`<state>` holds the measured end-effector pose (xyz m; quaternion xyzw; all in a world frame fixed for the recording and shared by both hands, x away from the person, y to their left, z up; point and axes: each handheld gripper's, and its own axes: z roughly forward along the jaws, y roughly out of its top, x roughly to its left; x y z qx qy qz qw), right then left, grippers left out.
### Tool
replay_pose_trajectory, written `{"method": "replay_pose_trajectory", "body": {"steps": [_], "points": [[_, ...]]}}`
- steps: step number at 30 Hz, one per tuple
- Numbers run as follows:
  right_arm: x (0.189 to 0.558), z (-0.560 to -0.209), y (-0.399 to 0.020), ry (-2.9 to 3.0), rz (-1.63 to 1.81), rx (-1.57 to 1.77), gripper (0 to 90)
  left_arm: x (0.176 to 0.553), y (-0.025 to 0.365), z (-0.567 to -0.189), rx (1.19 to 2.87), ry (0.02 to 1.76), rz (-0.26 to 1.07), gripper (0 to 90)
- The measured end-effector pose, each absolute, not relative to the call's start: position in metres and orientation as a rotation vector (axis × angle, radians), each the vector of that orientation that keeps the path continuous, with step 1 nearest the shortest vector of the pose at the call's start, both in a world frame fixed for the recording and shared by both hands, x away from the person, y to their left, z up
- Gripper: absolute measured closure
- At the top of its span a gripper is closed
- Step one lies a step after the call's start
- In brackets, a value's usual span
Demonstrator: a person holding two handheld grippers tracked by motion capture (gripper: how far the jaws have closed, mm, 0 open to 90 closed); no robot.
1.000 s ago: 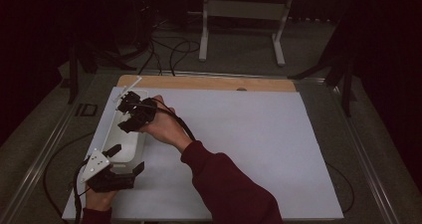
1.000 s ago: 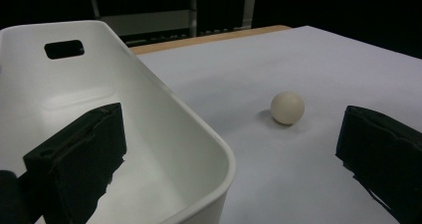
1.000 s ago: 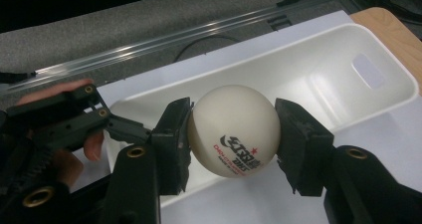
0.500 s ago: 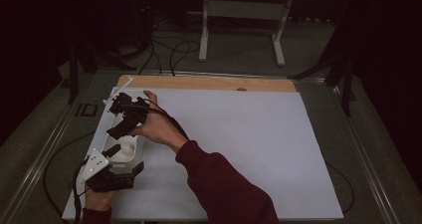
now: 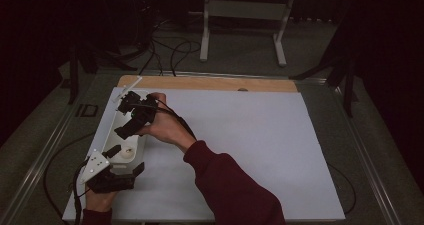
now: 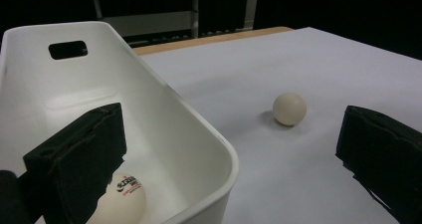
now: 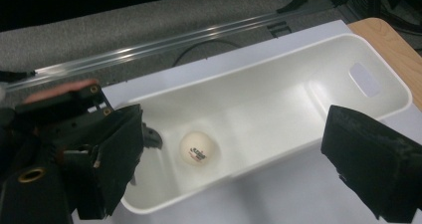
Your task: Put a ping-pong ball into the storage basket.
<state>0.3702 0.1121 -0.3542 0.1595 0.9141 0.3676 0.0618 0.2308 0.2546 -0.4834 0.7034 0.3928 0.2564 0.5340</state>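
Right gripper view: our right gripper has just spread its fingers above the white bin; the printed ping-pong ball rests inside. Left gripper fingers spread, straddling the bin rim. Next: fetch the plain ball from the desk.

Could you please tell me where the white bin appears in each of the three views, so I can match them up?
High view: the white bin lies at the left edge of the table, running lengthwise away from the person.
Left gripper view: it takes up the left half.
Right gripper view: it stretches across the middle, slanting up to the right.
Shared landmark: the wooden strip beyond the bin's far end.
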Motion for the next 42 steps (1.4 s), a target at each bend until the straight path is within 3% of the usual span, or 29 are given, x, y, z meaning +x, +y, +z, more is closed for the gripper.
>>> {"method": "replay_pose_trajectory", "body": {"steps": [42], "points": [[0.376, -0.350, 0.060, 2.722, 1.138, 0.558, 9.4, 0.230, 0.254, -0.482, 1.670, 0.934, 0.635, 0.0]]}}
